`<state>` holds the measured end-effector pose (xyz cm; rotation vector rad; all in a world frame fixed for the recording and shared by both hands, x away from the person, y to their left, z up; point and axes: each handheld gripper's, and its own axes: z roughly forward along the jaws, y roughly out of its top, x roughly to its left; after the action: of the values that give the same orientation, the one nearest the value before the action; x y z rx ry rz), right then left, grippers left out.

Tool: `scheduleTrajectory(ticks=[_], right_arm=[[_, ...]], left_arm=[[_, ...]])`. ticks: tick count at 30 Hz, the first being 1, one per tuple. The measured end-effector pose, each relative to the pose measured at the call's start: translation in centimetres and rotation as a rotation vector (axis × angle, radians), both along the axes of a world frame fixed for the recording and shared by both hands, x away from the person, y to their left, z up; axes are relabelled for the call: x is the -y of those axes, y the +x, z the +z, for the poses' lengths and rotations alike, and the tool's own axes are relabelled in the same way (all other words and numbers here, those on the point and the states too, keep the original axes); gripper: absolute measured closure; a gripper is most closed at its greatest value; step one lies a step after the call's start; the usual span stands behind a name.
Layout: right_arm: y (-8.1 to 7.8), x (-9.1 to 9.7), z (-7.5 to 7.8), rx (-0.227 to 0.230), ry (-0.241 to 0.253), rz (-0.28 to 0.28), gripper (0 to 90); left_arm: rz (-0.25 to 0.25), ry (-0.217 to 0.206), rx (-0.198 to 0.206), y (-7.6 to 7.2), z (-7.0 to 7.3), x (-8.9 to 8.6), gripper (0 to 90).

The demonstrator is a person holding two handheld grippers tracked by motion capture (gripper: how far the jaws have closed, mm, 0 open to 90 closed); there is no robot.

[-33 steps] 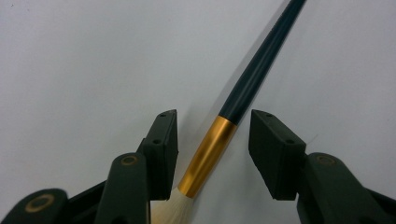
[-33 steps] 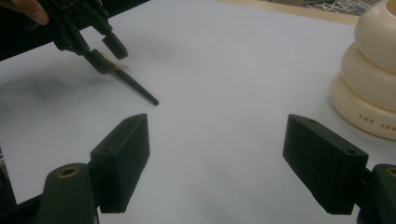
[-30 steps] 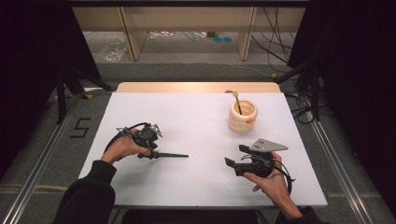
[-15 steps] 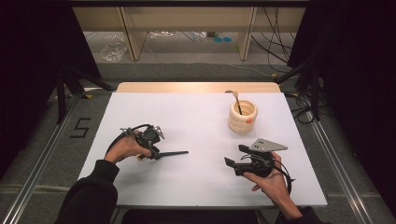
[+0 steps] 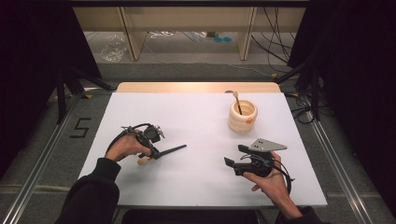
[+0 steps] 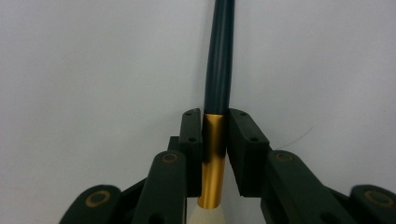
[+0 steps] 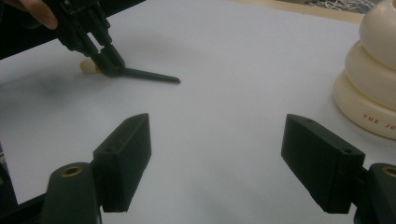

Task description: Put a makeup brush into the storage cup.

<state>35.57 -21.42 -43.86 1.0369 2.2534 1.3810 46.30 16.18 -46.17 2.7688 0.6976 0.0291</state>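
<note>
We see one white worktop [image 5: 196,126] with two grippers on it, one in each hand.

The left gripper [image 5: 156,150] lies low on the left part of the worktop. Its two fingers [image 6: 191,140] have just been closing, and now they pinch one brush [image 5: 164,152]. They press on the gold band [image 6: 212,158] in the middle of the brush, one finger on each side. The dark handle sticks out past the fingers and points to the right across the worktop. The pale end of the brush pokes out behind the fingers, near the hand. The brush lies almost flat, at the worktop.

The right gripper [image 5: 233,156] rests on the right part of the worktop, well apart from the left one. Its two fingers [image 7: 123,158] are spread wide, and nothing is between them. They point toward the left gripper.

One cream pot [image 5: 243,116] stands behind the right gripper, near the far edge. It looks like three rings stacked up. One stick with a pale tip [image 5: 236,99] leans inside it.
</note>
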Motion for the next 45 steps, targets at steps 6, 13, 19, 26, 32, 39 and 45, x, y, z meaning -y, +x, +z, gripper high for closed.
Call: scheduleTrajectory(ticks=[6, 13, 19, 26, 32, 39, 45], right_arm=[[0.0, -0.1, -0.1, 0.003, 0.01, 0.005, 25.2], [0.1, -0.2, -0.1, 0.002, 0.007, 0.015, 25.2], [0.0, -0.1, 0.0, -0.004, 0.0, 0.013, 25.3], [0.1, -0.1, -0.1, 0.005, 0.001, 0.011, 25.4], [0.1, -0.1, 0.0, 0.002, 0.005, 0.012, 25.7], [-0.1, -0.4, 0.2, 0.024, -0.021, 0.022, 25.9], [-0.5, -1.5, 0.8, 0.104, -0.095, 0.059, 26.0]], left_arm=[[-0.017, 0.057, -0.014, 0.3, 0.2, 0.5, 77.3], [-0.033, 0.08, -0.012, 0.3, 0.3, 0.7, 77.9], [-0.074, 0.13, -0.006, 0.3, 0.4, 1.4, 78.2], [-0.092, 0.132, -0.008, 0.2, 0.6, 1.4, 78.3], [-0.087, 0.087, 0.0, 0.0, 1.2, 1.1, 78.4], [-0.045, -0.032, -0.017, -0.7, 2.4, 0.8, 78.4], [-0.056, -0.089, -0.044, -1.5, 3.2, 0.9, 78.4]])
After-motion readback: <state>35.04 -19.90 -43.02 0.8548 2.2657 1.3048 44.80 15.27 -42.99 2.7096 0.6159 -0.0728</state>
